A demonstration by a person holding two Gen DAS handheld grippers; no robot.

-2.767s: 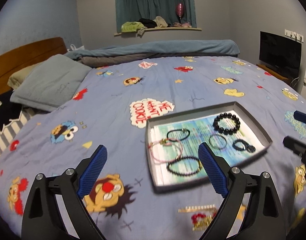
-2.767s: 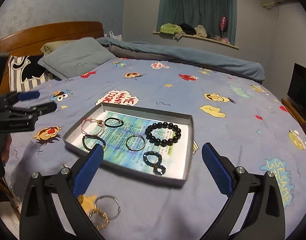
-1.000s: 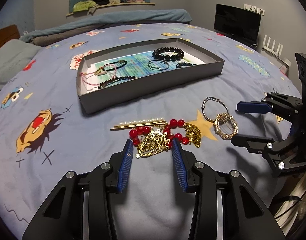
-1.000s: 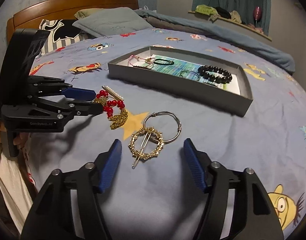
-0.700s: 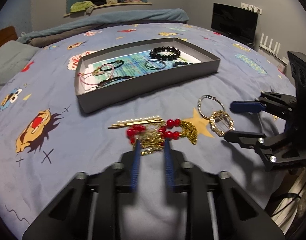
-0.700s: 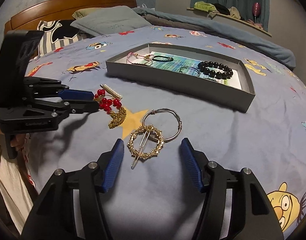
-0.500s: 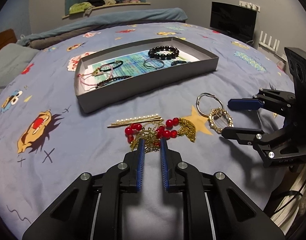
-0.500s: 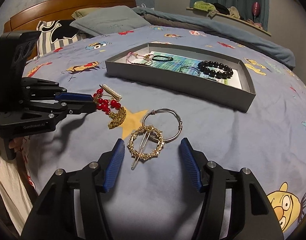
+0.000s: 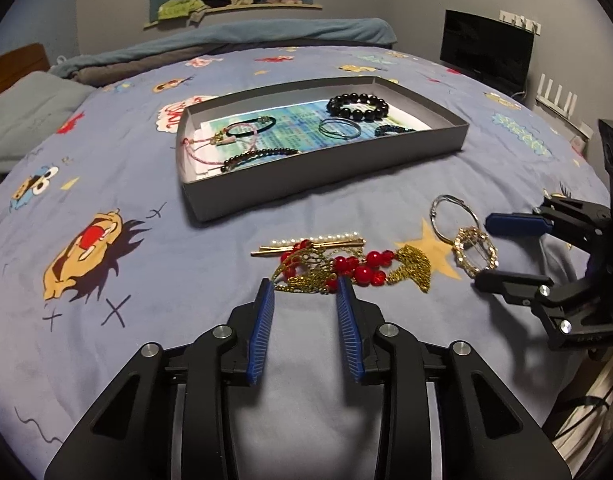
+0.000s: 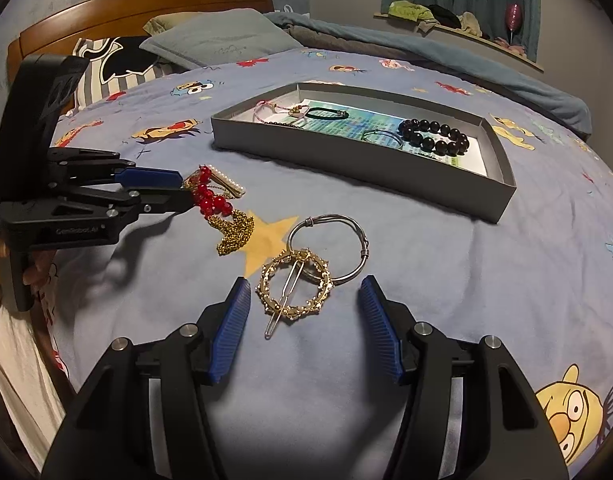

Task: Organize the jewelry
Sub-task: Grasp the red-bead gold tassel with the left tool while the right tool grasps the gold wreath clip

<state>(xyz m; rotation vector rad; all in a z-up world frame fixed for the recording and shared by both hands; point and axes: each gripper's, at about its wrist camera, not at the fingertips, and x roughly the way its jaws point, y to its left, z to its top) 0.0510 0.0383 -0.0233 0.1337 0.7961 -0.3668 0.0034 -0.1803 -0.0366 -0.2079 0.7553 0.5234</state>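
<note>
a red-bead and gold-chain necklace (image 9: 346,268) lies tangled on the blue cartoon bedspread (image 9: 106,184), just in front of our left gripper (image 9: 306,292), with a pearl hair clip (image 9: 310,242) touching its far edge. our left gripper's jaws are opening, their tips at the near fringe of the chain, and nothing is pinched between the pads as far as we can tell. to the right a gold wreath hair clip (image 10: 294,286) overlaps a silver wire bangle (image 10: 328,246), and our right gripper (image 10: 304,300) sits with its jaws apart on either side of the wreath, not touching it. beyond them stands the grey tray (image 9: 306,188), already holding a black bead bracelet (image 9: 358,106) and several thinner bands. we judge the main risk to be the tangle: a pinch on a loose loop of chain could lift only part of the necklace, drag the pearl clip with it, or let the beads slide free over the soft cover. on the right, closing on the wreath could hook the bangle beneath it and carry both. the quilt gives under pressure, so flat pieces may press in and slip from the pads.
</note>
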